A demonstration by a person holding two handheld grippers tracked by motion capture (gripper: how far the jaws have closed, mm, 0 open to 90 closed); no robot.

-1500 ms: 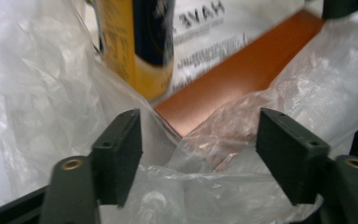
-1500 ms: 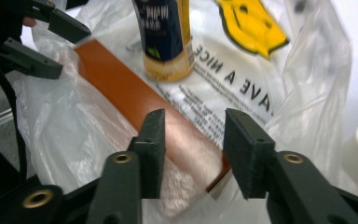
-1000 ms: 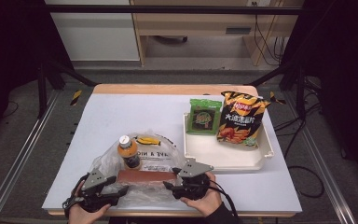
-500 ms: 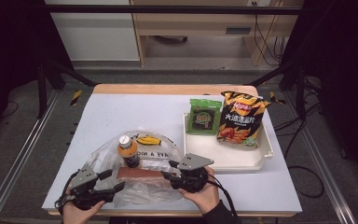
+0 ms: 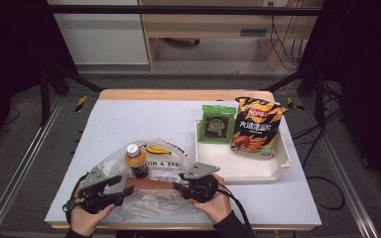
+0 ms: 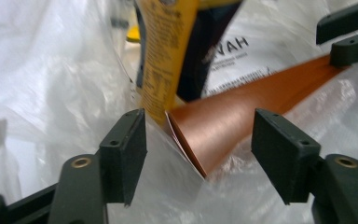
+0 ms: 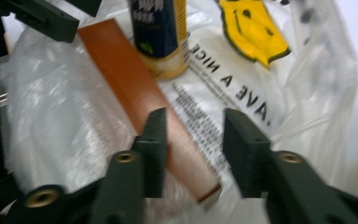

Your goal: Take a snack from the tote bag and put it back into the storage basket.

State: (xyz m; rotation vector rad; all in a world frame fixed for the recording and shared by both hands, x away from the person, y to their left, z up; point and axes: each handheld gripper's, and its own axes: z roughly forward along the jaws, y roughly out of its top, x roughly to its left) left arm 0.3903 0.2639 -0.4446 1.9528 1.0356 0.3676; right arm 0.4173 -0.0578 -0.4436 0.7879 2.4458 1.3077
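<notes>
We look down on a pale table [image 5: 129, 124] with a wooden far edge, framed by metal rails on a grey floor; beyond it stand a white cabinet [image 5: 99, 32] and a wooden bench [image 5: 213, 25], with cables [image 5: 283, 34] trailing at the right and darkness to either side; on the table's right half sits a white tray [image 5: 258, 171] bearing a green packet [image 5: 217, 124] and an orange-and-black crisp bag [image 5: 254, 126], side by side; at the near edge lies a crumpled clear plastic bag [image 5: 163, 161] printed with a yellow smiley, and in it we see an upright bottle [image 5: 136, 161] with an orange cap and a long brown flat box [image 5: 151, 185] lying just in front of the bottle; the left tongs [image 6: 198, 144] stand spread about the box's near end, the pads clear of it, having just been closing a little; the right tongs [image 7: 193, 140] are half spread over the box's other end and the bag film, having just been closing; whether their pads press the box we cannot tell.
</notes>
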